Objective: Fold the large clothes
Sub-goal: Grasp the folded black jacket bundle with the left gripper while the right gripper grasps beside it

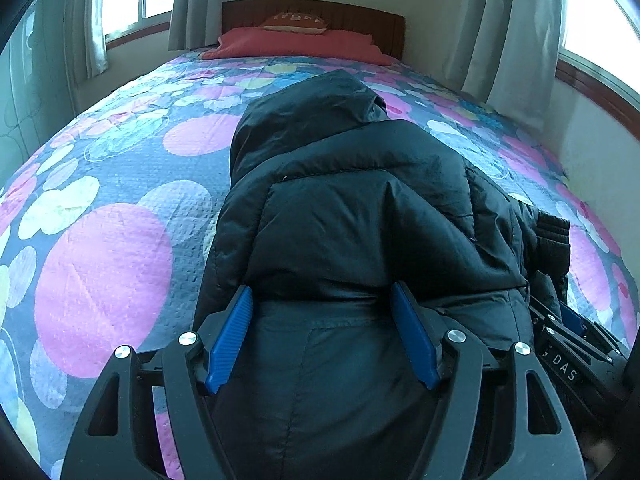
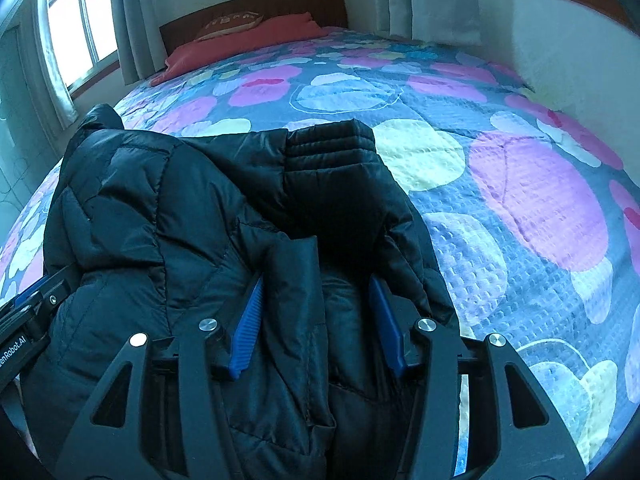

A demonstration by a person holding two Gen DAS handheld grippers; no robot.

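One puffy quilted black jacket (image 1: 360,208) on dimpled circle-patterned bedspread (image 1: 112,240)

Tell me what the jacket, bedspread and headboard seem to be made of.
Jacket: probably nylon or polyester shell, padded; faint sheen, puffy stitched panels.
Bedspread: woven, quilted-looking fabric, matte; dimpled texture under the printed circles.
Headboard: likely wood or veneer; reddish brown, vertical grooves.

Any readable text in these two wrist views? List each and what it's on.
"DAS": white letters on the right claw body, seen from the left wrist view.
"enRobot.AI": start cut off by the frame edge, on the left claw body, seen from the right wrist view.
Pillow at the headboard: pale marks, too blurred to read.
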